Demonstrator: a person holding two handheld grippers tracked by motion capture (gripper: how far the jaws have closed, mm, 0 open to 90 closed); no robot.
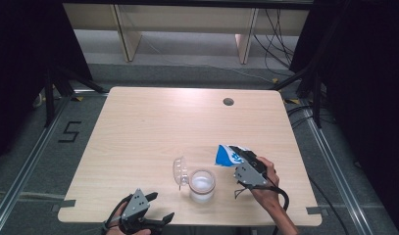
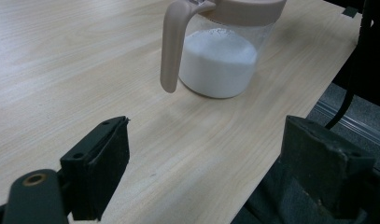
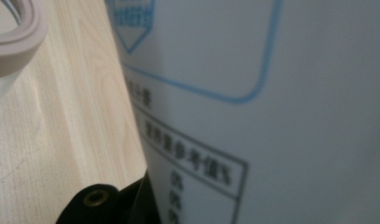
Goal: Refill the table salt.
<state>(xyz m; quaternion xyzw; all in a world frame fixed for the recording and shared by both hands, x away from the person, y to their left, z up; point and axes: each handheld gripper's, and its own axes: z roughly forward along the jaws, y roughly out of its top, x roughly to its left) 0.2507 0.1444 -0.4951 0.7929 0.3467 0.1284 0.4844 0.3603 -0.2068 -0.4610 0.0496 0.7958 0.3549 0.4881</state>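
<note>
- The right gripper [image 1: 244, 161] pinches a blue-and-white bag [image 1: 228, 154] above the table's [image 1: 153, 122] near right part.
- The jar [image 1: 202, 185] of white powder stands just beside it, near the front edge.
- The left gripper [image 1: 155, 206], jaws spread, hovers at the near left corner.

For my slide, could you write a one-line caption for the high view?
Right tongs hold a blue-and-white bag beside an open jar of white powder; left tongs wait open.

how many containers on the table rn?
2. A clear jar of white powder stands near the front edge, its lid open. A blue-and-white bag is right of it, held by the right tool.
</note>
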